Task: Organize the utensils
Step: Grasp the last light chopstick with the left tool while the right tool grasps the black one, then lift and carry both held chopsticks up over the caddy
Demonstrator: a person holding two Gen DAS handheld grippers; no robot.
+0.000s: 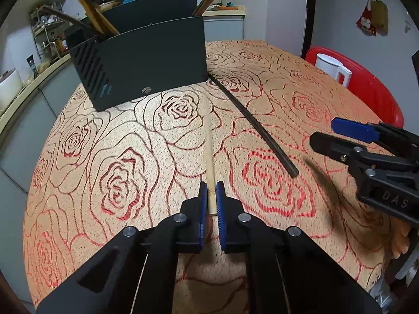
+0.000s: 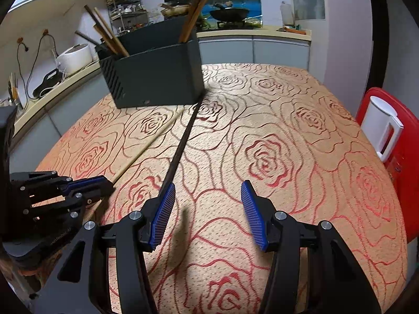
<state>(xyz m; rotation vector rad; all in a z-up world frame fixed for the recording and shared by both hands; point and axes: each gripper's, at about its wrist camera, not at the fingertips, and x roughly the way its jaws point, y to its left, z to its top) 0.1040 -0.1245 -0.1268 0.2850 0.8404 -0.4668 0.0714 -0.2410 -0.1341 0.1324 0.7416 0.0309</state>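
Note:
A pale wooden chopstick (image 1: 210,157) lies on the rose-patterned tablecloth, pointing toward the black utensil holder (image 1: 146,62). My left gripper (image 1: 211,187) has its blue pads on either side of the chopstick's near end, almost closed around it. A dark chopstick (image 1: 251,120) lies to the right, its far end at the holder's corner; it also shows in the right wrist view (image 2: 180,144). My right gripper (image 2: 208,191) is open and empty, its left pad beside the dark chopstick's near end. The holder (image 2: 157,76) has several chopsticks standing in it.
A red chair (image 2: 403,162) with a white kettle (image 2: 379,128) on it stands at the table's right edge. A kitchen counter with a rice cooker (image 2: 74,59) runs along the left and back. The tablecloth (image 2: 288,130) covers the round table.

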